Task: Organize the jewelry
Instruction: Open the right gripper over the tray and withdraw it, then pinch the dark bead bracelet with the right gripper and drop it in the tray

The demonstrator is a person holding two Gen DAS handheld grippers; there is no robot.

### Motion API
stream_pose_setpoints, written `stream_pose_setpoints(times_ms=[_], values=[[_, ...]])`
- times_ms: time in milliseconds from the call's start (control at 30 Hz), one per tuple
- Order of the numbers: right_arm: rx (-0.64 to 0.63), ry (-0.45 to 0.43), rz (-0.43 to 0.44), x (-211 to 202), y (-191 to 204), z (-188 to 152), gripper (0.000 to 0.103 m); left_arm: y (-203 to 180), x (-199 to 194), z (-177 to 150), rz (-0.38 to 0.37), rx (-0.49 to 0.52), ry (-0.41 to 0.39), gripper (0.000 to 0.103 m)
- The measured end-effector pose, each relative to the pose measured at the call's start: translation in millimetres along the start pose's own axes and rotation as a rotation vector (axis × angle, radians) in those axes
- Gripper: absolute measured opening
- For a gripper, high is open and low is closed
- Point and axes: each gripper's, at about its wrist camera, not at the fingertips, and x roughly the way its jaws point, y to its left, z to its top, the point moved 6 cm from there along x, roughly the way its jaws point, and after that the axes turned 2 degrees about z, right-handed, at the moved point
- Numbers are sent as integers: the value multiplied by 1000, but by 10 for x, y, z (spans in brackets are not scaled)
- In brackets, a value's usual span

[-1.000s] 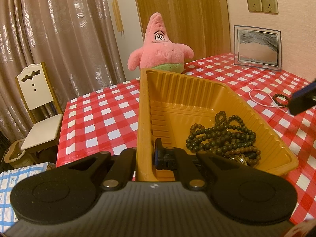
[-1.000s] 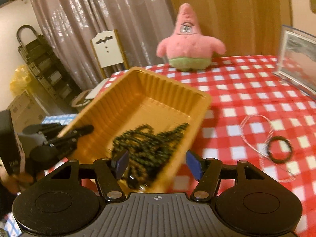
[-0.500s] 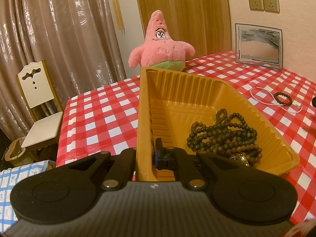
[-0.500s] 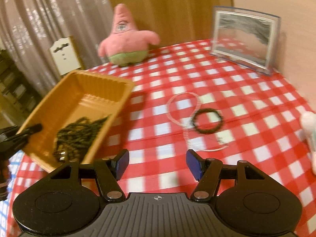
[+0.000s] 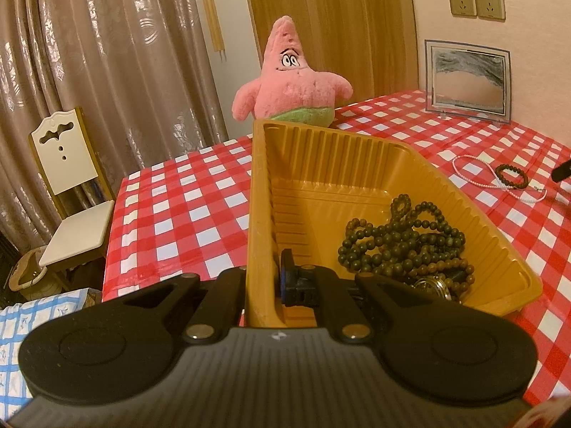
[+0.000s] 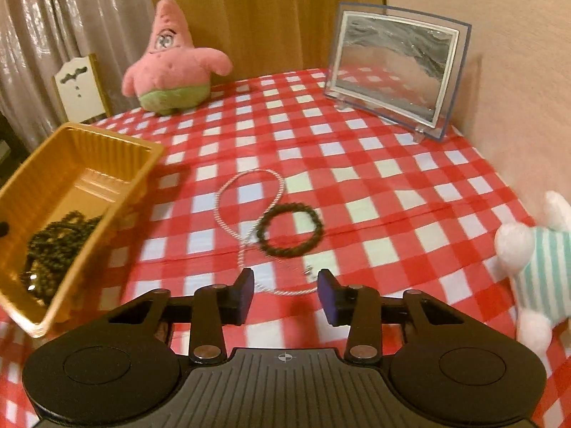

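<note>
Two loose pieces: a dark bead bracelet (image 6: 289, 230) and a thin white bead necklace (image 6: 249, 207) lie on the checked tablecloth (image 6: 374, 192), touching where the bracelet overlaps the necklace's loop.
Bracelet place: at 12 o'clock from the right gripper (image 6: 285, 294), just beyond its fingertips; the necklace's tail curves down to lie between the two blue pads.
Right jaws: closing, with only the necklace's thin strand on the cloth between them; the pads press on nothing.
Stored beads: a heap of dark green and brown bead strands (image 5: 403, 242) sits in the near right part of the yellow tray (image 5: 321, 164).
Tray place: at 9 o'clock from the bracelet in the right wrist view, apart from it, tipped so that its far end rides higher.
Left jaws: the left gripper (image 5: 262, 285) is clamped on the tray's near left wall, one finger outside and one inside.
Far things: a pink starfish plush (image 6: 171, 64) stands at 11 o'clock past the tray; a framed sand picture (image 6: 396, 67) leans at 1 o'clock near the wall.
Edge things: a white and striped soft toy (image 6: 535, 260) lies at 3 o'clock; a white chair (image 5: 71, 185) stands off the table at 9 o'clock in the left wrist view.
</note>
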Motion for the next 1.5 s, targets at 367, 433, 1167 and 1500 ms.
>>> stream_pose_setpoints(times_ms=[367, 433, 1167, 1500], values=[[-9, 39, -53, 524, -296, 236, 19, 12, 33, 26, -1, 7, 9, 4], [-9, 43, -53, 604, -307, 268, 19, 12, 36, 32, -2, 7, 9, 3], [-30, 31, -70, 698, -266, 401, 6, 50, 94, 102, -7, 28, 8, 4], [69, -110, 48, 20, -76, 683, 6, 45, 99, 117, -6, 33, 6, 4]])
